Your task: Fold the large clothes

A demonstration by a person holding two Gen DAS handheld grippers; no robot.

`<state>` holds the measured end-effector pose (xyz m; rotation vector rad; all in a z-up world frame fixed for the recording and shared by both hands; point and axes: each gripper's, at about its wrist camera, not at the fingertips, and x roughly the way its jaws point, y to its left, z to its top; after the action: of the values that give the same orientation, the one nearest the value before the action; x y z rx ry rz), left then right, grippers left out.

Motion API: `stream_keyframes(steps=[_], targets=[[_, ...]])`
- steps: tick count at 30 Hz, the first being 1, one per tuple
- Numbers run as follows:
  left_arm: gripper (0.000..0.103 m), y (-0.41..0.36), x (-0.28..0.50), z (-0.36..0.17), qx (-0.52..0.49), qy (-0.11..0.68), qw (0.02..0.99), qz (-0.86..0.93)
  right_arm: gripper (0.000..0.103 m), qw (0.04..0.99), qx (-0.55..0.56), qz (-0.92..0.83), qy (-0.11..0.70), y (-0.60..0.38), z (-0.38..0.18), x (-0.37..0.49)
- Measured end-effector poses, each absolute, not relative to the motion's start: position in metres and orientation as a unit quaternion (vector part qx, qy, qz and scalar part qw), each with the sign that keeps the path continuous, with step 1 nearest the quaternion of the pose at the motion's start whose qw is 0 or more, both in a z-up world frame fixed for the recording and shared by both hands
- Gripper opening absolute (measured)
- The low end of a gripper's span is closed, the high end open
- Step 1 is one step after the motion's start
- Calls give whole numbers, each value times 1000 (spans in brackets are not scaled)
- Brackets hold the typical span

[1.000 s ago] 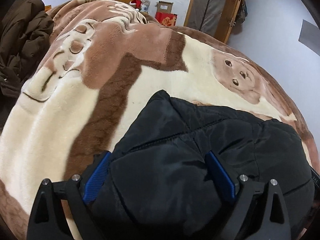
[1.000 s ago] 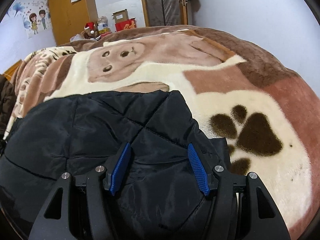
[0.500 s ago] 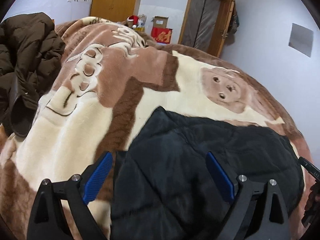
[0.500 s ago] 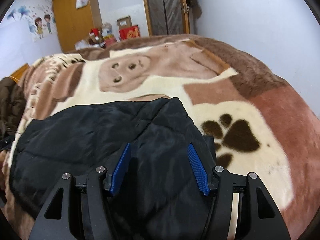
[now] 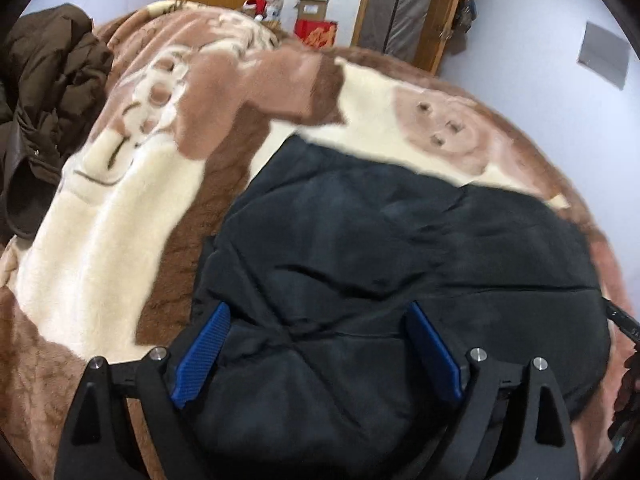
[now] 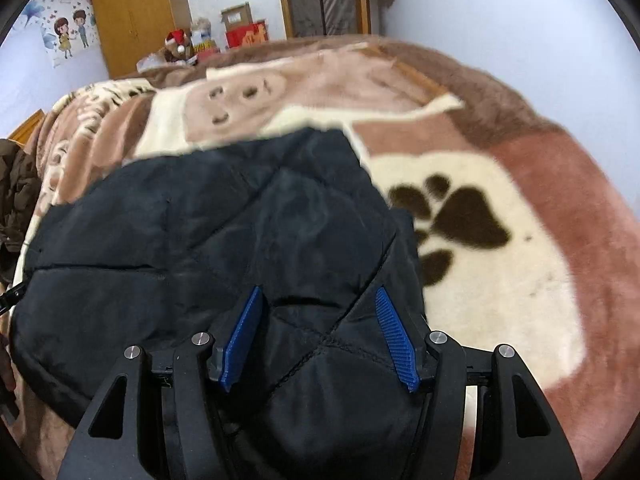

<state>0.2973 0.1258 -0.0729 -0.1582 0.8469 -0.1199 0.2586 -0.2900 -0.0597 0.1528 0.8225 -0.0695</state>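
Observation:
A black quilted padded jacket (image 5: 400, 248) lies folded into a thick bundle on a brown and cream plush blanket (image 5: 120, 208) that covers the bed. It also shows in the right wrist view (image 6: 200, 232). My left gripper (image 5: 316, 316) is open, its blue pads wide apart over the jacket's near left part. My right gripper (image 6: 318, 300) is open, its blue pads apart over the jacket's near right corner. Neither gripper pinches fabric. The jacket's near edge is hidden under the grippers.
A brown padded coat (image 5: 44, 92) lies heaped at the bed's left side. The blanket has a dark paw print (image 6: 456, 216) right of the jacket. A wooden wardrobe (image 6: 132, 20), boxes (image 5: 316, 28) and a door stand beyond the bed.
Both grippers rose and pulled back half a second ago, then came down and forward over the black jacket again. The jacket looks larger in both views. Both stayed open.

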Motion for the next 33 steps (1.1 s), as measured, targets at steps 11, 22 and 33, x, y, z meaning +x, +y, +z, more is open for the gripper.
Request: stream_keyframes(steps=[11, 22, 33], targets=[[93, 27, 325, -81, -19, 426, 894, -141, 59, 897, 61, 2, 437, -257, -78, 291], [95, 22, 340, -93, -24, 435, 890, -132, 59, 892, 44, -4, 450, -255, -91, 304], [76, 85, 314, -46, -27, 406, 909, -88, 59, 911, 41, -18, 410, -279, -49, 262]])
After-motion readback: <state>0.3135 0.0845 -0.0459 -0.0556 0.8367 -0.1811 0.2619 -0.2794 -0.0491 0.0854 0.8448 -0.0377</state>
